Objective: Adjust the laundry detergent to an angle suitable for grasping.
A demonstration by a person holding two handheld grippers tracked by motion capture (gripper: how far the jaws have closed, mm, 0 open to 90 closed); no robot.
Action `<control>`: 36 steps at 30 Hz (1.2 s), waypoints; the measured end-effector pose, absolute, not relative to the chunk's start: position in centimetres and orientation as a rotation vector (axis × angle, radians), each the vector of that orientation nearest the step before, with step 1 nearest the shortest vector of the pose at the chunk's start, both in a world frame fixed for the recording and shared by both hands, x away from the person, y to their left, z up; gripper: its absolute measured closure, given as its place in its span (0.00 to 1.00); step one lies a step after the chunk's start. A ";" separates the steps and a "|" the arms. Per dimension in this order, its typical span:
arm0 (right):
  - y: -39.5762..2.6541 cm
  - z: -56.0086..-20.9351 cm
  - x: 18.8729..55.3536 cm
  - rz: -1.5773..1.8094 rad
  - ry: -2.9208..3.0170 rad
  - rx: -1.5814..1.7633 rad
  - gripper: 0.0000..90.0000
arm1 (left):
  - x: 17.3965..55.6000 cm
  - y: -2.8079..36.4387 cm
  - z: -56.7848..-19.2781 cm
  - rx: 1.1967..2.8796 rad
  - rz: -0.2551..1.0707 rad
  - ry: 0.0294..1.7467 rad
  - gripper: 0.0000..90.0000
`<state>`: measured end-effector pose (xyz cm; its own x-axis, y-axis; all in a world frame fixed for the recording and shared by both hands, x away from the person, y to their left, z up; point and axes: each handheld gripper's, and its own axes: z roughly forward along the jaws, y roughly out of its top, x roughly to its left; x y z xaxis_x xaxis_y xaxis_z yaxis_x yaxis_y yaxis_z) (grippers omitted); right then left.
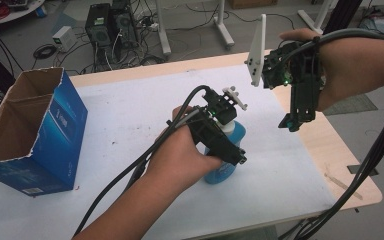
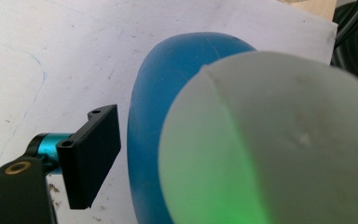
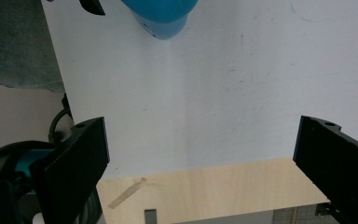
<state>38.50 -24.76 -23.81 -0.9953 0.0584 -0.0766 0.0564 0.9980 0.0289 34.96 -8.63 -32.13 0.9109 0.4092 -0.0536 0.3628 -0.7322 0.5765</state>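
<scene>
High view: left gripper (image 1: 225, 145) straddles the blue bottle (image 1: 225, 167), grip unclear; right gripper (image 1: 292, 122) hangs apart, lifting undone.

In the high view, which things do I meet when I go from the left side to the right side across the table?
Open blue cardboard box → left claw set around the blue bottle with the white cap → right claw, raised above the table with its jaws wide apart and nothing between them.
</scene>
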 end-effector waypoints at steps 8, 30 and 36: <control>-24.6 -23.9 38.5 0.035 3.059 0.081 0.03 | 35.0 -8.6 -32.1 2.450 0.086 0.550 0.23; -25.1 -23.8 38.3 0.036 3.048 0.095 0.03 | 34.8 -9.0 -32.3 2.451 0.098 0.560 0.39; -25.2 -23.9 38.3 0.036 3.049 0.095 0.03 | 34.7 -9.0 -32.3 2.462 0.124 0.554 0.42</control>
